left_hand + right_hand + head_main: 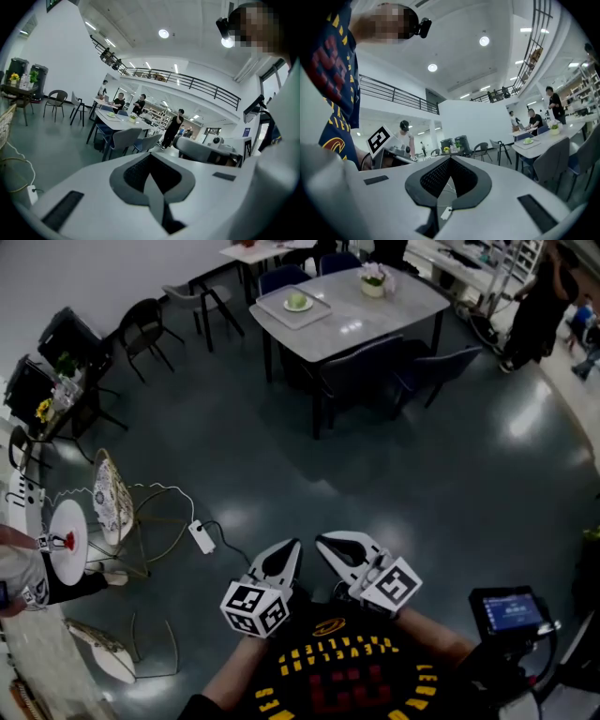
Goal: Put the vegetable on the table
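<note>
1. Vegetable (297,301), pale green and round, lies on a white tray (277,315) at the far left end of a grey desk (384,320), well apart from both tools.
2. A small pot of flowers (373,280) stands on the same desk, to the right of the tray and not touching it.
3. Dark blue chairs (361,371) are pushed in along the desk's near side.
4. The left tool (292,546) is held low in front of the person's chest, above the dark polished floor (375,474). Its jaws are closed tip to tip with nothing between them.
5. The right tool (324,542) is just beside it, its tips angled toward the left tool's. Its jaws are likewise pressed together and empty.
6. Each tool carries a cube with square markers, the left cube (255,607) and the right cube (392,585), close to the person's hands.
7. A white power strip (202,537) with a trailing cord lies on the floor to the left of the tools.
8. A person in dark clothes (544,296) stands past the desk's right end.
</note>
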The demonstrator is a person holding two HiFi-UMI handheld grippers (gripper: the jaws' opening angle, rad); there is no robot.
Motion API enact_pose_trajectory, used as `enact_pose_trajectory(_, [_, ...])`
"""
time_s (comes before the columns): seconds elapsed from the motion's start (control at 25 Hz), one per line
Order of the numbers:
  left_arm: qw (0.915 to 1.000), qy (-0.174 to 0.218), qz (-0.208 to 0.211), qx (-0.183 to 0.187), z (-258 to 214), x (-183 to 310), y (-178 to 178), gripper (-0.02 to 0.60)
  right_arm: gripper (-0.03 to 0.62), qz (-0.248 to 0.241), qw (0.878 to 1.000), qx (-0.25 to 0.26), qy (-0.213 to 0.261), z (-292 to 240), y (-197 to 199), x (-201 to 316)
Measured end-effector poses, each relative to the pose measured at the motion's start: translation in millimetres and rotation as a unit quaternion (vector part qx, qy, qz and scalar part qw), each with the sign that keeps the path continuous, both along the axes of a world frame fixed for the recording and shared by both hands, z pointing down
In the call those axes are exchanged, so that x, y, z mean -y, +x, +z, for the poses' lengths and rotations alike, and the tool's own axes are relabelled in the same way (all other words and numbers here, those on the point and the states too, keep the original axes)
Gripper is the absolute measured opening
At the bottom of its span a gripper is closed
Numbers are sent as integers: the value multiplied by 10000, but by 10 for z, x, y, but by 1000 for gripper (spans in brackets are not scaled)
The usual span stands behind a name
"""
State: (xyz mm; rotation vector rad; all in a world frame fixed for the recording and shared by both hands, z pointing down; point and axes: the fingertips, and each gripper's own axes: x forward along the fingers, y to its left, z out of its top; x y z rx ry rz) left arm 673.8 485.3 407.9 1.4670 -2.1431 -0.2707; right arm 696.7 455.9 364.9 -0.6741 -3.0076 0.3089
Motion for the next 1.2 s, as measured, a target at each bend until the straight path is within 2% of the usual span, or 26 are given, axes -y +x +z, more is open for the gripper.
enact_pose_trajectory(0.2, [9998, 133, -117, -33, 40, 23, -375, 0, -3, -131, 9996, -214, -145, 96, -352, -11])
enact_pose_trajectory(0.32, [9996, 266, 8, -23, 20, 37, -670, 0, -3, -18, 9993, -323, -199, 45, -687, 0])
enact_pose_trajectory(0.6, [9978, 571, 344, -36, -130, -55, -1608, 0, -3, 314, 9977, -489, -343, 58, -1550, -73])
enact_pose_trajectory(0.72, [9965, 653, 518, -109, -146, -109, -1923, 0, -3, 480, 9963, -578, -425, 70, -1870, -134])
enact_pose_trajectory(0.92, [9954, 729, 541, -297, -92, -262, -2441, 0, -3, 656, 9937, -771, -486, 174, -2337, -238])
enact_pose_trajectory(1.2, [9944, 751, 480, -575, 41, -268, -2899, 0, -3, 677, 9898, -1115, -580, 275, -2829, -238])
